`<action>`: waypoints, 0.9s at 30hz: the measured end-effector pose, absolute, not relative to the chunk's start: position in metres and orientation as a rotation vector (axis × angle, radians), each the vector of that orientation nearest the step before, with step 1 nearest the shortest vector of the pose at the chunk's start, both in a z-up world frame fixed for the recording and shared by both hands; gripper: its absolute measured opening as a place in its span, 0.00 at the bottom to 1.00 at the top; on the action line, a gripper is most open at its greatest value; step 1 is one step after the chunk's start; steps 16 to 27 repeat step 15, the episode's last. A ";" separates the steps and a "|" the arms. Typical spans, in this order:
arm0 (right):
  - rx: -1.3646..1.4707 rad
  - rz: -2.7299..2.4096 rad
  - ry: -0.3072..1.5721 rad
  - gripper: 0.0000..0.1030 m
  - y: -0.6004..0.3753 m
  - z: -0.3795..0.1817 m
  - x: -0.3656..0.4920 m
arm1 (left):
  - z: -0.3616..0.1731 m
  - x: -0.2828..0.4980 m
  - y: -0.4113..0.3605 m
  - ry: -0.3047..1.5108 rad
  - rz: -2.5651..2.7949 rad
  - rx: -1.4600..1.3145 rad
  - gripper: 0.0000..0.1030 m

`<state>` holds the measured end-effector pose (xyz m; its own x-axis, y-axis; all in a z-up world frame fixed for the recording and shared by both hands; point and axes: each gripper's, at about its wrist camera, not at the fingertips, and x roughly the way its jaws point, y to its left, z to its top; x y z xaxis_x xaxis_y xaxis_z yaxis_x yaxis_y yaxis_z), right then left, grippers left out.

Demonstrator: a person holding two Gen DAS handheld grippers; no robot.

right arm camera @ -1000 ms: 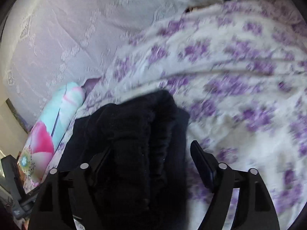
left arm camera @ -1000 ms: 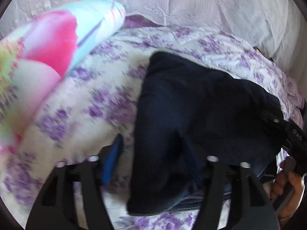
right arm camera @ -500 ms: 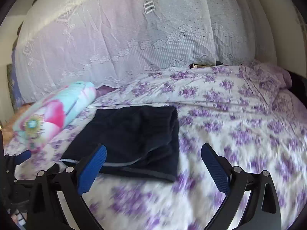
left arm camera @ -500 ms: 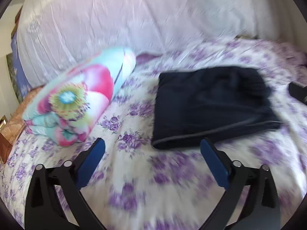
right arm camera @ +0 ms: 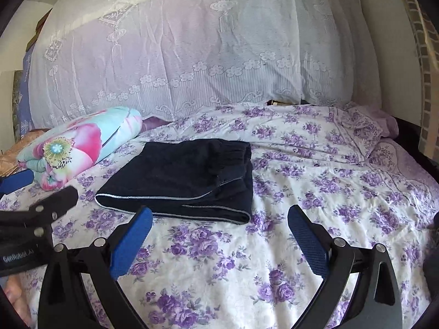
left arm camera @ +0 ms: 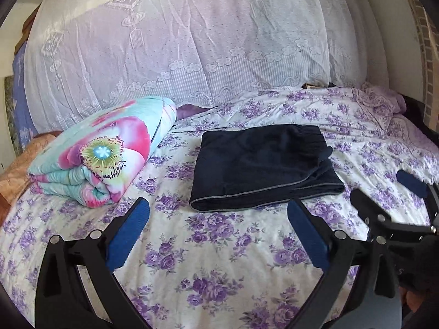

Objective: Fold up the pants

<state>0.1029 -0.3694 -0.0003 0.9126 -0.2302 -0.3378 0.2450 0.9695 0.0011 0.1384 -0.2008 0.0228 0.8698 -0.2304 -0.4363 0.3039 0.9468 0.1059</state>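
Note:
The dark navy pants (left arm camera: 260, 167) lie folded into a flat rectangle on the purple-flowered bedsheet (left arm camera: 214, 260), with a thin grey stripe along the near edge. They also show in the right wrist view (right arm camera: 186, 178). My left gripper (left arm camera: 218, 213) is open and empty, held back above the sheet, short of the pants' near edge. My right gripper (right arm camera: 219, 222) is open and empty, also back from the pants. Each gripper shows at the edge of the other's view: the right one (left arm camera: 389, 192) and the left one (right arm camera: 35, 192).
A folded floral quilt (left arm camera: 101, 150) in pink and turquoise lies left of the pants. A white lace curtain (left arm camera: 192, 41) hangs behind the bed. A purple pillow (right arm camera: 365, 126) sits at the far right. An orange cloth (left arm camera: 16, 164) lies at the left edge.
Both grippers let go of the pants, opened wide and pulled back and up. The pants now lie folded flat on the bed, farther from both cameras.

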 end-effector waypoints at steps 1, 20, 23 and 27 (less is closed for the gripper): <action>0.043 -0.239 0.354 0.97 -0.368 -0.001 0.105 | 0.023 0.140 -0.199 0.436 -0.285 0.157 0.95; 0.034 -0.219 0.395 0.97 -0.365 -0.008 0.113 | 0.016 0.153 -0.198 0.487 -0.267 0.124 0.95; 0.034 -0.219 0.395 0.97 -0.365 -0.008 0.113 | 0.016 0.153 -0.198 0.487 -0.267 0.124 0.95; 0.034 -0.219 0.395 0.97 -0.365 -0.008 0.113 | 0.016 0.153 -0.198 0.487 -0.267 0.124 0.95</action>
